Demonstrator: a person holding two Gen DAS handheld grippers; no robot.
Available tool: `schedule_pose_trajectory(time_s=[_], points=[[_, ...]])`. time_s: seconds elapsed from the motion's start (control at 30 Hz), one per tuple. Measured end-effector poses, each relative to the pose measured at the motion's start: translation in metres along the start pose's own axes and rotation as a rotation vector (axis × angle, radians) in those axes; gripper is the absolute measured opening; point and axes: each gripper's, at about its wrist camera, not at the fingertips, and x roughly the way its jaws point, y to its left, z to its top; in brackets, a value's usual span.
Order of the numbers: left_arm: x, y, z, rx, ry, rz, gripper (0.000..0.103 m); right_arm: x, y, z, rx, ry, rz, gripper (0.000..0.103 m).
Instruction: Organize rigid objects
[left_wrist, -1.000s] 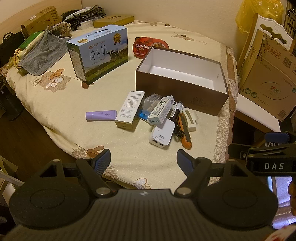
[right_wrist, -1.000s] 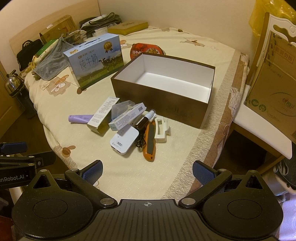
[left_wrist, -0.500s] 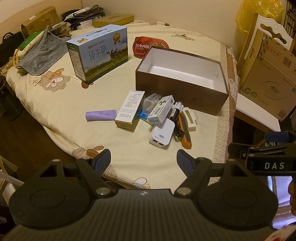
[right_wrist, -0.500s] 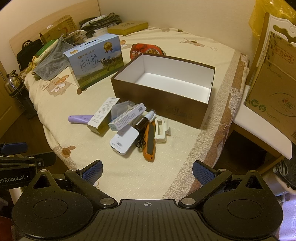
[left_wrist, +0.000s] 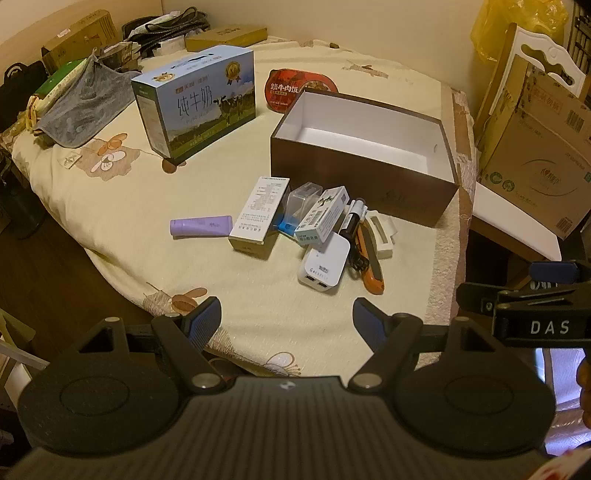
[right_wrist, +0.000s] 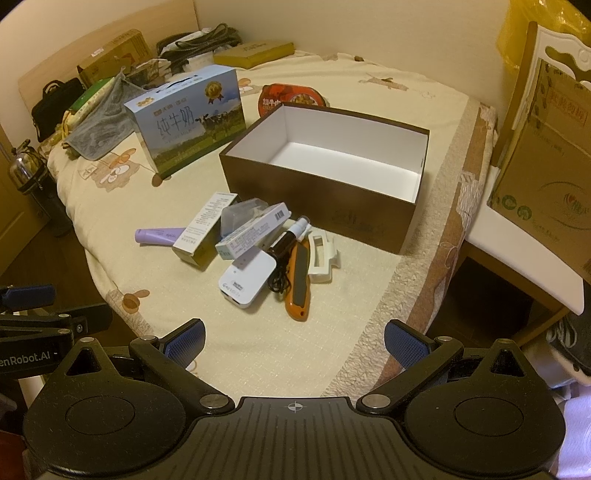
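Left wrist view: the left tongs (left_wrist: 287, 317) stand wide open and hold nothing, hovering off the near edge of the bed (left_wrist: 122, 206) with its cream patterned cover. The right tongs appear only as a black clamp at the far right, so their state cannot be told here. The open brown cardboard box with white lining (left_wrist: 364, 177) rests near the bed's right edge and is empty. Just in front of it lies the cluster to be sorted: a lilac plastic tube (left_wrist: 201, 225), a tall white printed carton (left_wrist: 258, 216), a clear plastic case (left_wrist: 300, 201), a small white-and-green carton (left_wrist: 323, 218), a white USB charger block (left_wrist: 325, 263), an orange utility knife (left_wrist: 371, 264) and a white plastic clip (left_wrist: 380, 236).

Right wrist view: the right tongs (right_wrist: 293, 338) are likewise spread open and empty, short of the near edge. The same items lie untouched between the tongs and the box (right_wrist: 317, 184).

Step in hand: judged as the start, before any first pick. The next move likely calls for advancing one set of tongs to an outlying item, such as the knife or tube, and closing across its narrow width.

View differences: the right view shows the dark spray bottle with white cap (right_wrist: 290, 236) and its cord more clearly, plus the box's full inner floor; the left view shows the charger's two ports.
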Motion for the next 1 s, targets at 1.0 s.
schedule_pose_trajectory(time_s=[1.0], points=[[0.048,0.014,0.017,-0.017,0.103,-0.033,0.076,0.049,-0.02,0.01,0.061,0.042,0.042,0.101]])
